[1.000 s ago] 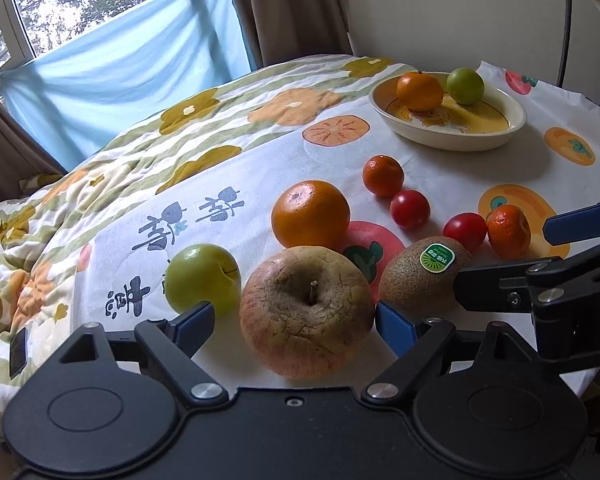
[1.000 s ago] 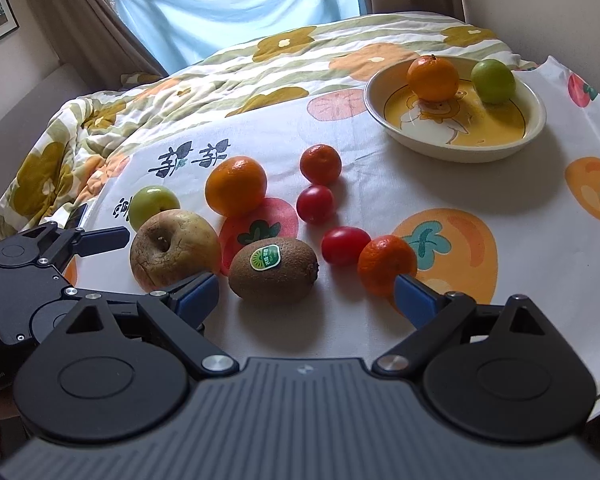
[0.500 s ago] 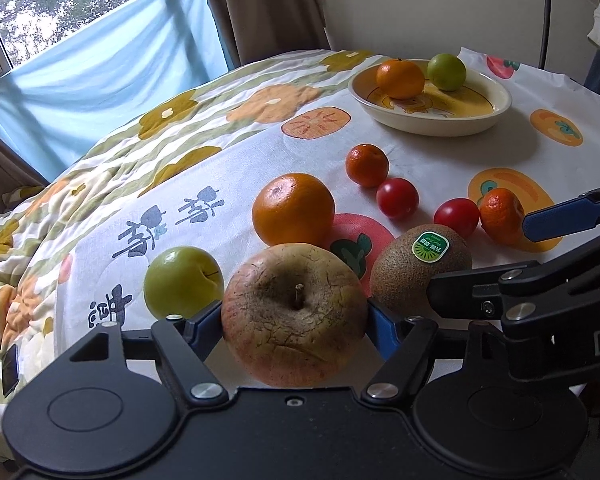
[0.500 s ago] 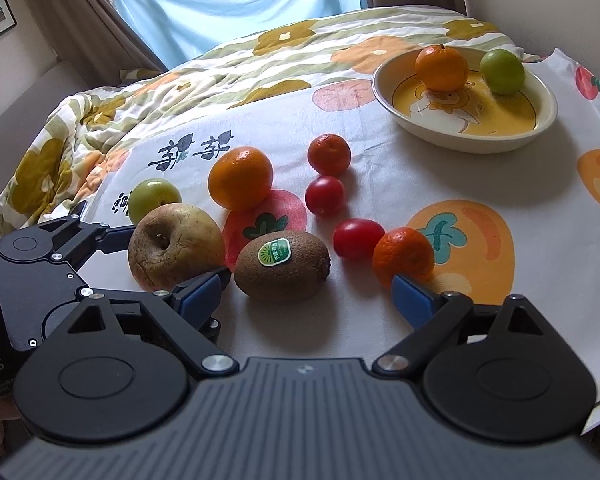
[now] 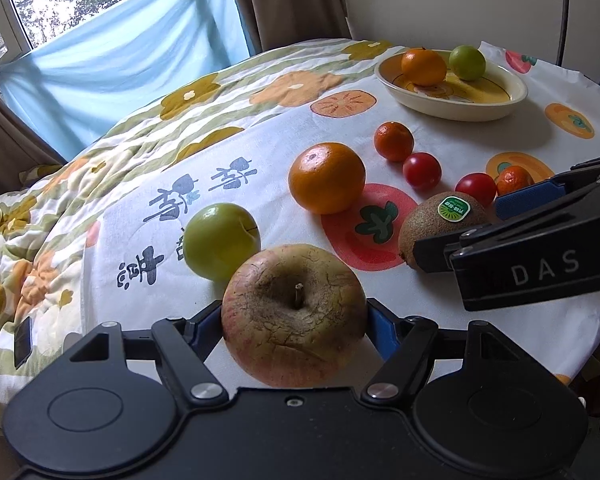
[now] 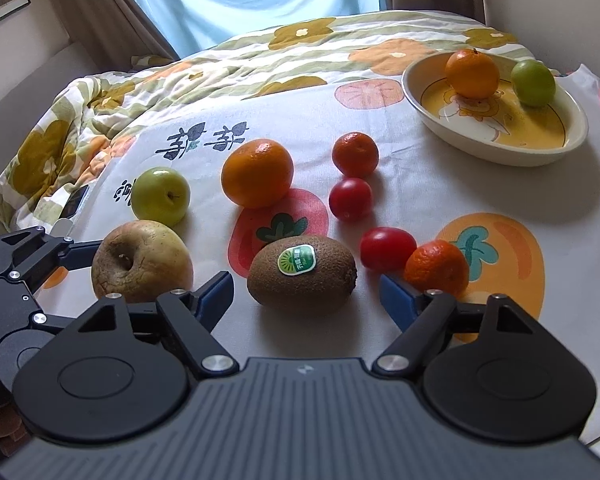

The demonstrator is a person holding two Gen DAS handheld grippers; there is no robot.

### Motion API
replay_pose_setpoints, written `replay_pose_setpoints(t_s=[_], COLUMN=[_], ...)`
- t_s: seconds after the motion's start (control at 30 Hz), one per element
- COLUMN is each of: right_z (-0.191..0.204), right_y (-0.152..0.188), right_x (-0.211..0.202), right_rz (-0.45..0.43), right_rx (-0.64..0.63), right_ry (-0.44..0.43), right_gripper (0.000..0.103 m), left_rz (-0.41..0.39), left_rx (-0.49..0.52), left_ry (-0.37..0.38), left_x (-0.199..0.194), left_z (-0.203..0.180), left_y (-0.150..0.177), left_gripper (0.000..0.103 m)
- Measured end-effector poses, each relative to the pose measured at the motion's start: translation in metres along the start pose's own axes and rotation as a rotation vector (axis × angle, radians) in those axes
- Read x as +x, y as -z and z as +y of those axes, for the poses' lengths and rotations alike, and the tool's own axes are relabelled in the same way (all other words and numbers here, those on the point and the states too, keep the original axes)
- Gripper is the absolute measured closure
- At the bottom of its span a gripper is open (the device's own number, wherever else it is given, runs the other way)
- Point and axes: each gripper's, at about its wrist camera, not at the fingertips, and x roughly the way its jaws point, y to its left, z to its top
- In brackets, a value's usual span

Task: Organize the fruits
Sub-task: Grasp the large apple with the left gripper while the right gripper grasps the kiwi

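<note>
My left gripper (image 5: 294,326) is shut on a large wrinkled brown-red apple (image 5: 294,314), which also shows in the right wrist view (image 6: 142,266). My right gripper (image 6: 306,292) is open, its jaws on either side of a kiwi (image 6: 302,274) with a green sticker, not touching it. The kiwi (image 5: 440,226) lies on the tablecloth. A cream bowl (image 6: 496,148) at the far right holds an orange (image 6: 472,74) and a green fruit (image 6: 534,82).
Loose on the cloth are a green apple (image 6: 161,196), a big orange (image 6: 257,173), two small mandarins (image 6: 355,154) (image 6: 437,267) and two red tomatoes (image 6: 350,199) (image 6: 387,249). A flowered quilt (image 6: 100,100) and curtains lie behind. The table edge is near.
My left gripper has closed on the big apple, which now sits firmly between its blue pads. My right gripper has moved forward, so the kiwi lies between its open jaws.
</note>
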Motion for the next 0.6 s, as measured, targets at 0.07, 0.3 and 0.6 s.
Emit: replay_pose_setpoints(t_s=[0.07,0.3,0.6], right_z=[0.003,0.013,0.018], right_y=[-0.001,-0.003,-0.002], right_x=[0.003,0.012,0.022], right_rz=[-0.006,-0.026,-0.005], right_rx=[-0.006,-0.046,-0.087], right_ry=[0.003,0.023,0.061], right_gripper=[0.011,0.014,0.022], left_rz=[0.003,0.012,0.015], left_rx=[-0.008,-0.03,-0.072], left_ry=[-0.004,-0.014,-0.016], left_x=[-0.001,-0.004,-0.006], left_z=[0.002,0.007,0.009], left_y=[0.002,0.006,0.008], left_gripper=[0.026,0.026,0.026])
